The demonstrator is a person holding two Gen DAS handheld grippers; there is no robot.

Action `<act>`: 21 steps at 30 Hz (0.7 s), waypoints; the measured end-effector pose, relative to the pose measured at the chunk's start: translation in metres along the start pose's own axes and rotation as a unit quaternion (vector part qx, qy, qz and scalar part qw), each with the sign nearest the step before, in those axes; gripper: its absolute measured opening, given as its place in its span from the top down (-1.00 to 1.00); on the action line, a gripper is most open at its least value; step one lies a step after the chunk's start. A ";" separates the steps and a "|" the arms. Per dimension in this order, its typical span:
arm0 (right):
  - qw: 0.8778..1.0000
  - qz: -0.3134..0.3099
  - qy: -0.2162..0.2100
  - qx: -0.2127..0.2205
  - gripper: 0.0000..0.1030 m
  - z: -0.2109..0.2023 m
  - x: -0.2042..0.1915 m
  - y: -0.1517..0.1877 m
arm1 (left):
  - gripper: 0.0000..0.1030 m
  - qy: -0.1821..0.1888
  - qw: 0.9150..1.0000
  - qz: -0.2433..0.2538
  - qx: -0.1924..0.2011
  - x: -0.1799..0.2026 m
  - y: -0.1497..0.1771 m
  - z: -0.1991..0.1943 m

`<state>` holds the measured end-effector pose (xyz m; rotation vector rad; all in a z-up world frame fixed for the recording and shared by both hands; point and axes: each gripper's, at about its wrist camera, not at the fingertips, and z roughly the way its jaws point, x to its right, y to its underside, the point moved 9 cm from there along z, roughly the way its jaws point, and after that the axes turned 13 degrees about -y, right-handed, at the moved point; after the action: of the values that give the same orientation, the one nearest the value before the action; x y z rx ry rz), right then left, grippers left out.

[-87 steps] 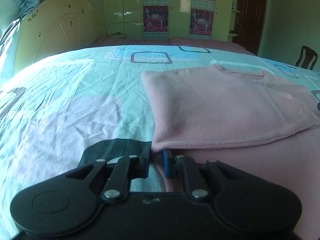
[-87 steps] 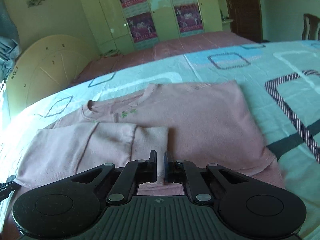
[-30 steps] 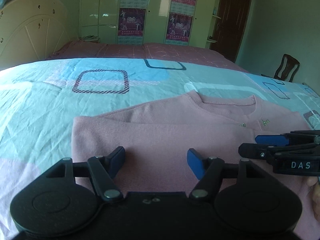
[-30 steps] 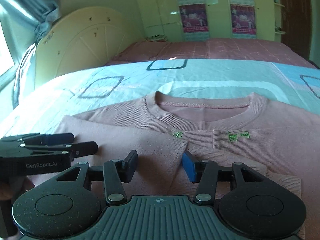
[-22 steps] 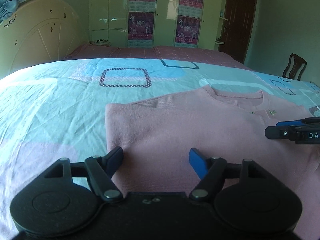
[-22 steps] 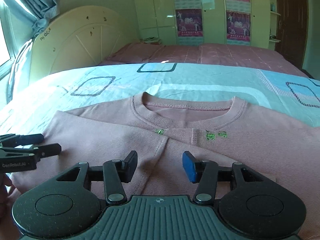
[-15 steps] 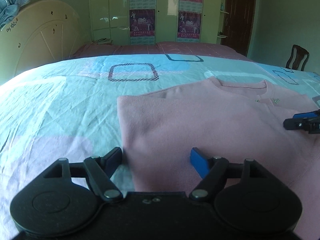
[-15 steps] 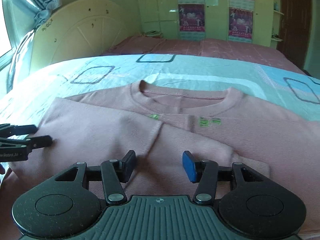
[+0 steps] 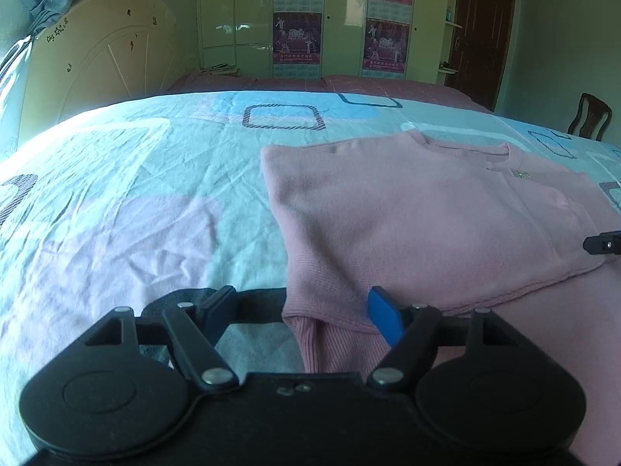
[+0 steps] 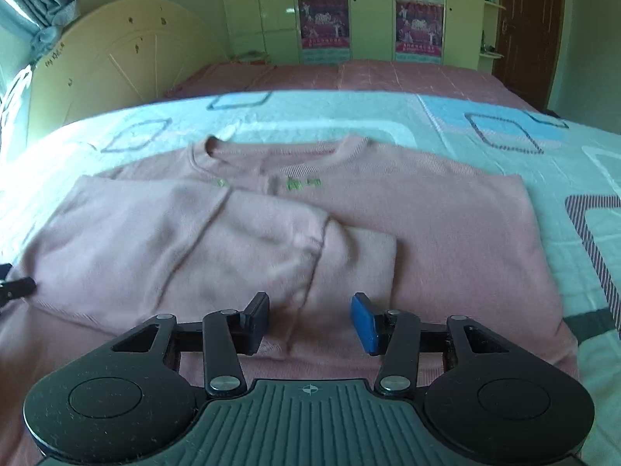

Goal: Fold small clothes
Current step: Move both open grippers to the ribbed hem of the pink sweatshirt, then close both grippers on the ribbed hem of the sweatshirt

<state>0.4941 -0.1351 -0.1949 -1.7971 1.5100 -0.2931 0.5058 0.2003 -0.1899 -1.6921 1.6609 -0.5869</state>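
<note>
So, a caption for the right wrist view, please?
Open hand-held gripper above a half-folded pink sweater on a bed.

Left of sweater: bedsheet (image 9: pixel 128 194) lies bare and flat, open for a gripper to pass.
Middle: pink sweater (image 10: pixel 427 240) lies low, folded sleeve on top.
Right of sweater: bare sheet, open.
Far end: headboard (image 9: pixel 97 89) and wardrobe (image 10: pixel 368 11) stand well apart.
Far right: chair (image 9: pixel 590 116) beside the bed.

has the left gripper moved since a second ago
Yes. The left gripper has drawn back toward the near hem of the pink sweater; its open jaws now straddle the garment's folded left edge instead of hovering over its middle.
</note>
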 end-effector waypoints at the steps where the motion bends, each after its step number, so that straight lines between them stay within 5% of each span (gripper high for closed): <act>1: 1.000 0.001 -0.002 0.001 0.07 0.000 0.000 0.000 | -0.44 -0.002 1.000 -0.002 -0.001 0.000 0.000 0.000; 10: 1.000 0.001 -0.010 0.003 0.07 -0.008 0.000 -0.004 | -0.44 -0.035 0.999 0.001 -0.010 -0.001 0.006 -0.017; 14: 0.998 0.008 -0.038 0.039 0.07 -0.048 -0.001 -0.001 | -0.77 -0.062 0.998 0.002 0.001 -0.003 0.013 -0.046; 21: 0.993 0.078 -0.064 0.060 0.07 -0.123 0.040 0.034 | -0.74 -0.055 0.998 -0.015 0.004 -0.006 0.036 -0.108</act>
<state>0.4053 -0.2215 -0.1441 -1.5648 1.4994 -0.1825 0.4018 0.1909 -0.1435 -1.7161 1.5552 -0.5037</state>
